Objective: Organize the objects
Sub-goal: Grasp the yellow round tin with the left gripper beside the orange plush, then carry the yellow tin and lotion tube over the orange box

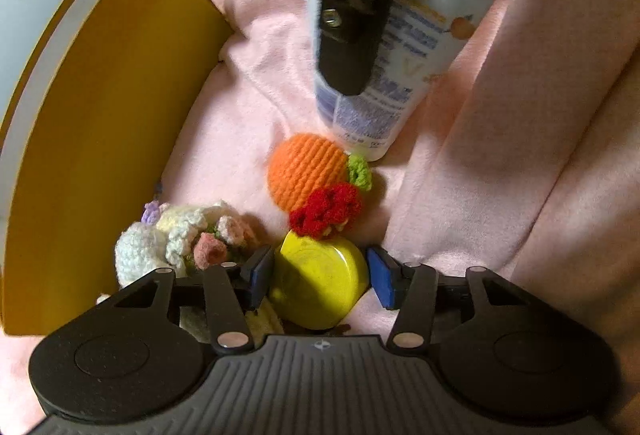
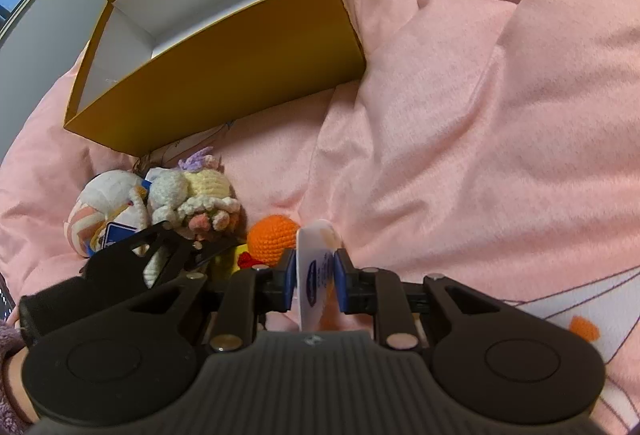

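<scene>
**Two claws working beside a yellow box**

The left claw [image 1: 320, 277] is standing open around a yellow cap [image 1: 318, 285], pads not touching it. The right claw [image 2: 314, 281] is squeezing a white tube [image 2: 314, 267]. A pink blanket [image 2: 480, 115] is covering everything. An orange crochet ball [image 1: 306, 171] is lying near the yellow box [image 2: 240, 75]; crochet dolls [image 2: 192, 203] are crowding closer to its wall.

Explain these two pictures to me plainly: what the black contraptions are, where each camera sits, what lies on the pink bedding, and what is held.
No robot here: a person holds two hand grippers, each carrying a camera that looks along its jaws. In the left camera's picture, the left gripper has open jaws either side of a yellow lid, not pressing it. In the right camera's picture, the right gripper is shut on a white tube. On the pink blanket lie a crocheted orange, a crocheted doll and an open yellow box.
</scene>
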`<state>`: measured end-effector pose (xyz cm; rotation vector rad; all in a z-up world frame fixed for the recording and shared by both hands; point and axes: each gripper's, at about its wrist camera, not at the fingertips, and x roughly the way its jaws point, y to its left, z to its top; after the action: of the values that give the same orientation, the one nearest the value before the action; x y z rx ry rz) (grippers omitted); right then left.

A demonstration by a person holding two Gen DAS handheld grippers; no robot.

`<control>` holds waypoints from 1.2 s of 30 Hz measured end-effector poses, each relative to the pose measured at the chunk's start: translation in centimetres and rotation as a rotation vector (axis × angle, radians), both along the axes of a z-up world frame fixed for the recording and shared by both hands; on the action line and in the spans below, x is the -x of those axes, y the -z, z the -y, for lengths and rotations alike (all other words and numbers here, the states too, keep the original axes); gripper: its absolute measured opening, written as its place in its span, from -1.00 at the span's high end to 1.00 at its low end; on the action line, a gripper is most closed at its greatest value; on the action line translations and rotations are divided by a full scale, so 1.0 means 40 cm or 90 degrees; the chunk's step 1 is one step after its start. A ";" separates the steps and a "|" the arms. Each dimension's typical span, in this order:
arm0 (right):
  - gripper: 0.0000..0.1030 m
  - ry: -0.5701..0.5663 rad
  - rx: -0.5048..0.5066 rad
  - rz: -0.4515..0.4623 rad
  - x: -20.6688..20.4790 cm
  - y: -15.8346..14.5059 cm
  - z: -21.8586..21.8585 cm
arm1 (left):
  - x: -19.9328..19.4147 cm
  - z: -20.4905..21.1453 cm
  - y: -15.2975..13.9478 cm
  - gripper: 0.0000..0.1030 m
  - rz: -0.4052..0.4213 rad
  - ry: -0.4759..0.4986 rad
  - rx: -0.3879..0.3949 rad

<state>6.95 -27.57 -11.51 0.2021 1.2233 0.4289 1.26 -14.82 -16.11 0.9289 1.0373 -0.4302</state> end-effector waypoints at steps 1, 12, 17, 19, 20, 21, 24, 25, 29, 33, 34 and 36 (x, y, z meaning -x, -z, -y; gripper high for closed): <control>0.56 0.001 0.001 0.000 0.000 -0.001 0.001 | 0.002 -0.002 -0.009 -0.15 0.003 -0.006 -0.003; 0.56 0.000 0.010 0.001 0.003 0.003 -0.005 | -0.013 -0.074 -0.150 -0.12 -0.022 -0.110 0.170; 0.60 -0.005 0.019 0.007 0.007 -0.001 -0.013 | -0.025 -0.129 -0.216 -0.12 -0.054 -0.192 0.308; 0.61 -0.004 0.019 0.015 0.009 -0.009 -0.013 | -0.020 -0.142 -0.241 -0.11 -0.060 -0.219 0.351; 0.62 -0.003 0.019 0.021 0.010 -0.015 -0.013 | -0.022 -0.154 -0.263 -0.11 -0.062 -0.232 0.374; 0.63 -0.004 0.017 0.030 0.012 -0.023 -0.013 | -0.027 -0.161 -0.270 -0.11 -0.063 -0.240 0.392; 0.63 -0.010 0.008 0.063 0.016 -0.059 -0.016 | -0.064 -0.173 -0.275 -0.11 -0.051 -0.245 0.432; 0.63 -0.012 0.007 0.074 0.016 -0.073 -0.016 | -0.080 -0.176 -0.276 -0.11 -0.042 -0.244 0.439; 0.64 -0.018 -0.010 0.113 0.007 -0.133 -0.012 | -0.111 -0.186 -0.330 -0.11 -0.005 -0.234 0.480; 0.63 -0.024 -0.035 0.142 -0.019 -0.202 -0.001 | -0.156 -0.212 -0.391 -0.11 0.016 -0.239 0.537; 0.63 -0.027 -0.042 0.150 -0.028 -0.220 0.000 | -0.173 -0.219 -0.403 -0.11 0.021 -0.241 0.549; 0.64 -0.032 -0.060 0.173 -0.049 -0.265 0.003 | -0.205 -0.233 -0.434 -0.11 0.036 -0.250 0.567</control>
<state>8.90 -27.70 -0.92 0.1865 0.9433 0.5403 9.47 -5.49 1.24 -0.0586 0.8186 -0.4655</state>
